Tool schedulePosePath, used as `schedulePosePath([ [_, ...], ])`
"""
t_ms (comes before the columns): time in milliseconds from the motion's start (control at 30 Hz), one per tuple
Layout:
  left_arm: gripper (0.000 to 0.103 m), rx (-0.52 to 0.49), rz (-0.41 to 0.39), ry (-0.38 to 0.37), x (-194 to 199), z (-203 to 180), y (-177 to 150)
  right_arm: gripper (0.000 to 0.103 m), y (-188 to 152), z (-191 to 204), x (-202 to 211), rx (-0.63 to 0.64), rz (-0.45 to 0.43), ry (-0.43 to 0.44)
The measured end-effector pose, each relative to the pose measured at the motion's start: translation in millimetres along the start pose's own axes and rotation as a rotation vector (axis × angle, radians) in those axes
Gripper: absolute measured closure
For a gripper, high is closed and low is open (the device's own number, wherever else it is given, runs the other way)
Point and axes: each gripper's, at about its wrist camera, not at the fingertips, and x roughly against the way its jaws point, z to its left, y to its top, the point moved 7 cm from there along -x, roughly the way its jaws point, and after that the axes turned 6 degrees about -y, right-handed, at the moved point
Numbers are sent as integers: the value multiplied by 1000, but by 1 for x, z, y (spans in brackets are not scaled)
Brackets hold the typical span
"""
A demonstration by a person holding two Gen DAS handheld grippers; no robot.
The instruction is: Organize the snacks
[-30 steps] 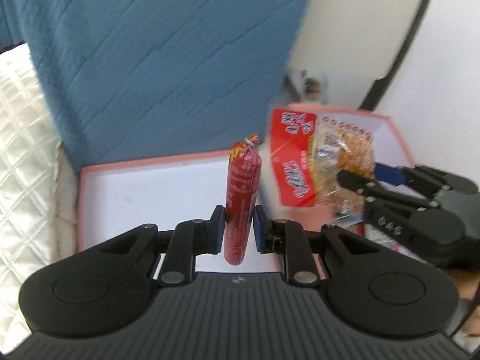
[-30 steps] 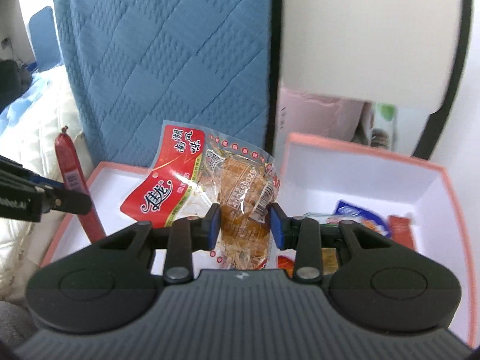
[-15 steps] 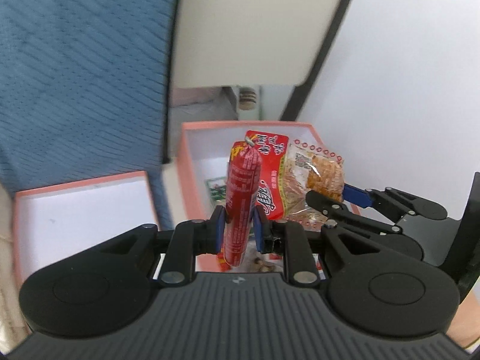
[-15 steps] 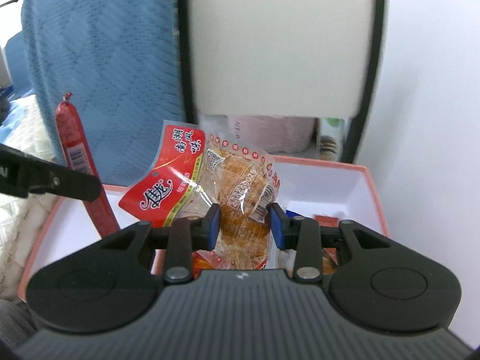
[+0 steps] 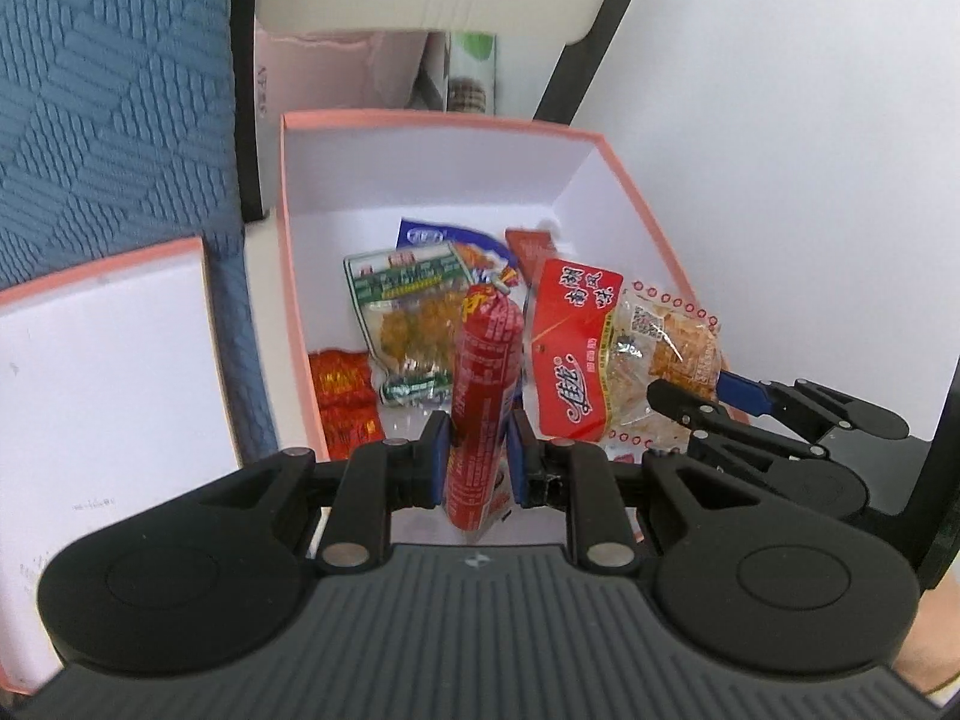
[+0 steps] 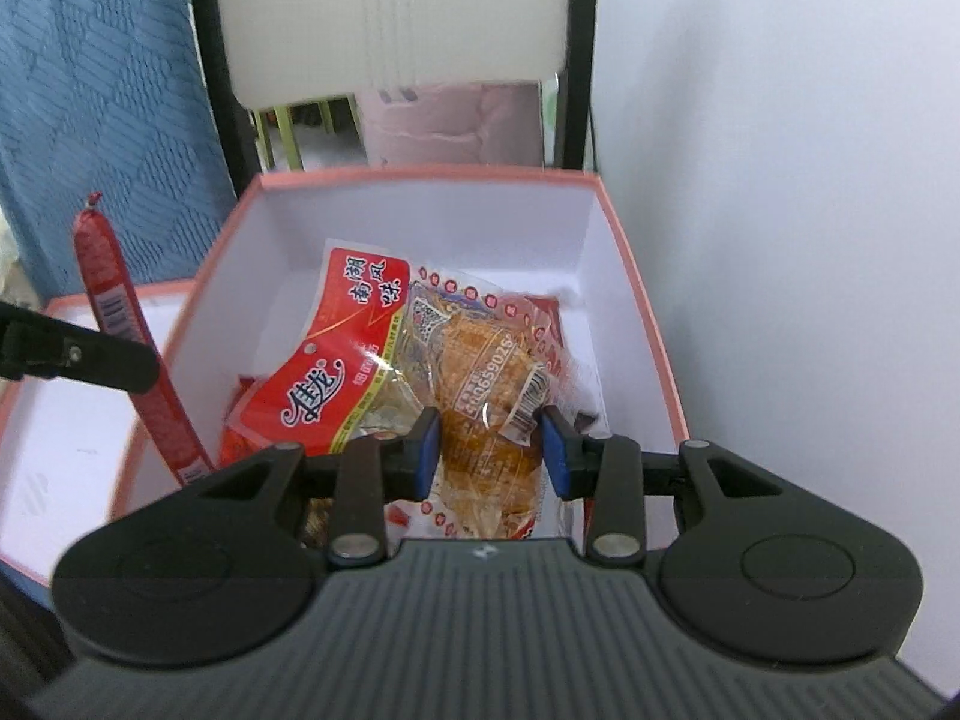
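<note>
My left gripper (image 5: 477, 450) is shut on a red sausage stick (image 5: 483, 384) that stands upright between its blue pads, above the near end of the pink-rimmed white box (image 5: 420, 120). My right gripper (image 6: 489, 444) is shut on a red and clear snack packet (image 6: 480, 384) held over the same box (image 6: 420, 177). From the left wrist view, that packet (image 5: 606, 354) and the right gripper (image 5: 702, 396) hang over the box's right side. In the right wrist view, the sausage (image 6: 132, 348) and a left finger (image 6: 78, 354) show at the left. Several snack packs (image 5: 408, 318) lie in the box.
The box's lid (image 5: 102, 396), white inside with a pink rim, lies to the left of the box. A blue quilted cover (image 5: 114, 90) rises behind it. A black-framed chair (image 6: 390, 18) stands behind the box, and a white wall (image 6: 780, 180) runs along the right.
Both grippers have swung from above the lid, rightwards, to over the box, and tilted down toward it. The sausage and the snack packet stay gripped as before.
</note>
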Motion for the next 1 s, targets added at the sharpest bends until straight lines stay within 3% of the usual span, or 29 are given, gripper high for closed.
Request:
schedulePosePath([
  [200, 79, 15, -2, -3, 5, 10, -2, 57, -8, -2, -11, -39, 48, 24],
  [233, 77, 11, -14, -4, 11, 10, -1, 49, -6, -1, -11, -38, 48, 24],
  [300, 44, 4, -29, 17, 20, 8, 0, 37, -7, -5, -3, -41, 37, 16],
  [367, 34, -30, -80, 73, 35, 5, 2, 35, -4, -6, 7, -51, 25, 28],
  [500, 34, -83, -167, 114, 68, -6, 5, 35, 9, -12, 32, -75, -19, 43],
  [833, 34, -20, -388, 79, 153, -22, -10, 35, 37, -15, 127, -127, -192, 110],
  [1000, 34, -14, -442, 88, 175, -24, -32, 35, 35, -12, 165, -129, -254, 129],
])
